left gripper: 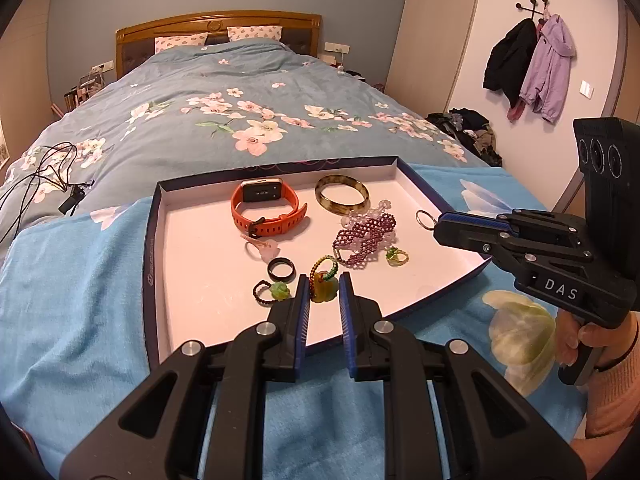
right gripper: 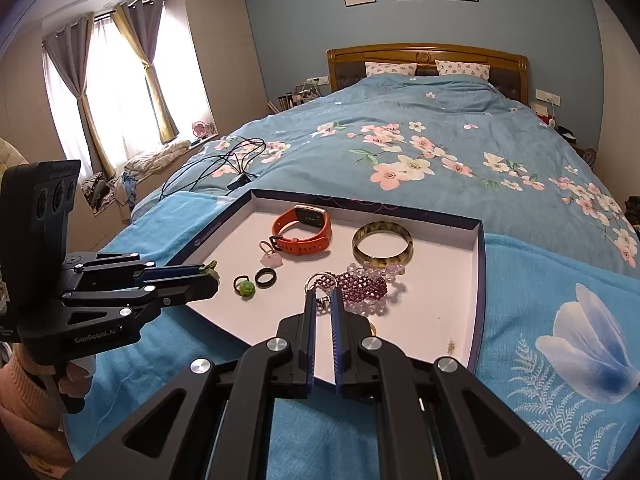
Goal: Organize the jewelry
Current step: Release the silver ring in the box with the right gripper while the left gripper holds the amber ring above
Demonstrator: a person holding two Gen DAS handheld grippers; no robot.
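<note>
The left claw (left gripper: 324,286) is clenched on an amber pendant (left gripper: 320,290) at the near edge of the shallow box lid (left gripper: 158,240) on the bed; it looks small, hard and slick, so its beaded loop is the surer hold. The right claw (right gripper: 323,300) is clamped on a key ring (right gripper: 320,280) tied to limp purple beadwork (right gripper: 362,286), light and snag-prone. Beyond lie a stiff bangle (right gripper: 382,244) and rubbery watch (right gripper: 306,229)

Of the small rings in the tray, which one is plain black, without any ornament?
The smooth black band, lying flat between the pink-charm ring and the beaded ring with a green flower; it carries no charm.
</note>
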